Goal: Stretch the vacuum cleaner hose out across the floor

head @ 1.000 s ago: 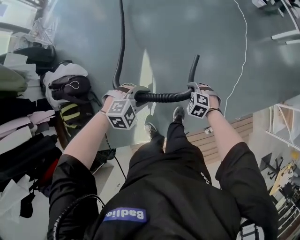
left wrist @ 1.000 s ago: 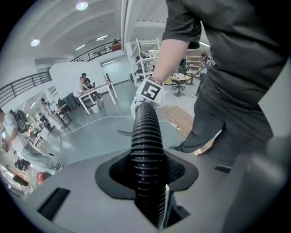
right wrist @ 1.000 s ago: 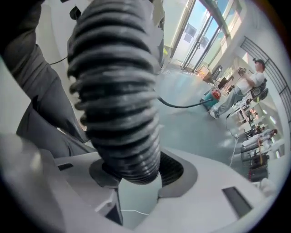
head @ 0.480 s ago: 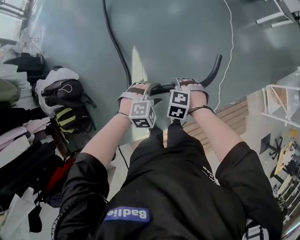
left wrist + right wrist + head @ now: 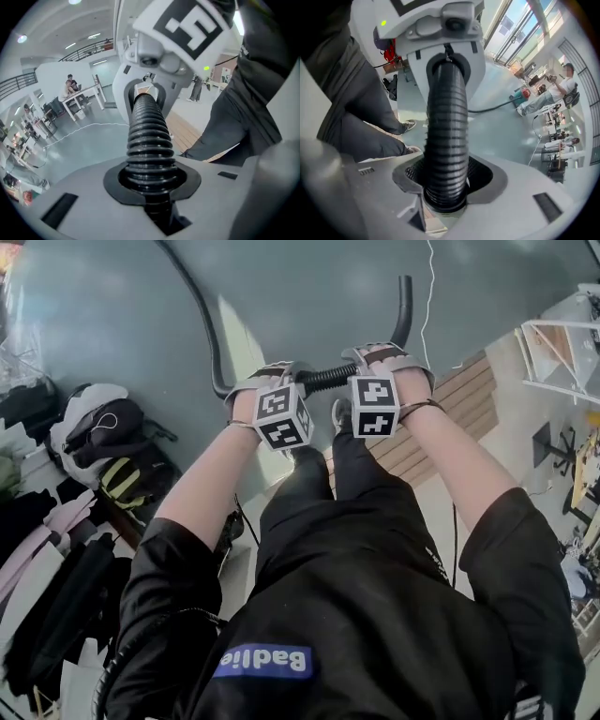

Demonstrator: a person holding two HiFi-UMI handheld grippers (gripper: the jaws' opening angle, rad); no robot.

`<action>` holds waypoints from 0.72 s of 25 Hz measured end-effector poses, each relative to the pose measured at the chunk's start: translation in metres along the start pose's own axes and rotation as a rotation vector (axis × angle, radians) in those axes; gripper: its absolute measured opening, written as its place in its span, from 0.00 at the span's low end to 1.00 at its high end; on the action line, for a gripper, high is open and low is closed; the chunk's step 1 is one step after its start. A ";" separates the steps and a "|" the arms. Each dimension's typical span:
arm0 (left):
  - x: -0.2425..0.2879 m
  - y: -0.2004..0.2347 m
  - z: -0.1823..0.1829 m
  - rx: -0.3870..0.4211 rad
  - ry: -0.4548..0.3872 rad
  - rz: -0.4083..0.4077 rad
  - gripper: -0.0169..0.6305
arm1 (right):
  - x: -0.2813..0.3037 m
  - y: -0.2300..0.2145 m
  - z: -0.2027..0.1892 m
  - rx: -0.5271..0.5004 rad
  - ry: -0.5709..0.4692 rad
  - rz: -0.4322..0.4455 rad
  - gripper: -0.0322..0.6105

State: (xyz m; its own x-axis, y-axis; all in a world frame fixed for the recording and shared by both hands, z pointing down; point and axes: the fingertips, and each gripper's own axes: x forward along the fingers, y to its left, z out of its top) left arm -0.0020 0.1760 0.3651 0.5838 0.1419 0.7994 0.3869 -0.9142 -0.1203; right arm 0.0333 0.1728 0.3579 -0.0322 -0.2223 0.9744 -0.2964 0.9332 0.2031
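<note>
The black ribbed vacuum hose (image 5: 328,378) hangs between my two grippers above the grey-green floor. My left gripper (image 5: 279,379) is shut on it; its jaws have just been closing, and the hose (image 5: 149,140) fills the gap between them. From there the hose loops left and runs away up the floor (image 5: 192,296). My right gripper (image 5: 382,357) sits close beside the left and is shut on the hose (image 5: 446,140). Its jaws have just been opening slightly, with the hose still between them. Past it, the short free end (image 5: 405,306) curves upward.
Bags and clothing (image 5: 103,442) are piled along the left. A thin white cable (image 5: 424,306) trails over the floor at the right. A wooden platform (image 5: 459,418) and a white frame (image 5: 553,352) stand on the right. The person's shoe (image 5: 339,413) is under the hose.
The two grippers have come close together, the left one having moved along the hose towards the right one. The stretch of hose between them is much shorter.
</note>
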 end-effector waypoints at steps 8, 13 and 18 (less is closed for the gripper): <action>-0.018 -0.012 0.016 0.040 -0.055 -0.004 0.17 | -0.024 0.013 -0.026 -0.040 -0.076 -0.030 0.42; -0.034 -0.016 0.013 0.021 -0.092 0.006 0.17 | -0.017 0.017 -0.062 -0.101 -0.032 -0.014 0.48; -0.034 -0.037 0.014 0.025 -0.064 0.027 0.17 | 0.008 0.023 -0.080 -0.194 -0.108 -0.043 0.48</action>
State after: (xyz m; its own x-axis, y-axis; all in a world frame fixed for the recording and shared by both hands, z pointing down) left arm -0.0263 0.2099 0.3343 0.6382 0.1422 0.7566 0.3880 -0.9083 -0.1566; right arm 0.1030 0.2147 0.3777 -0.1282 -0.2826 0.9506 -0.1108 0.9566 0.2694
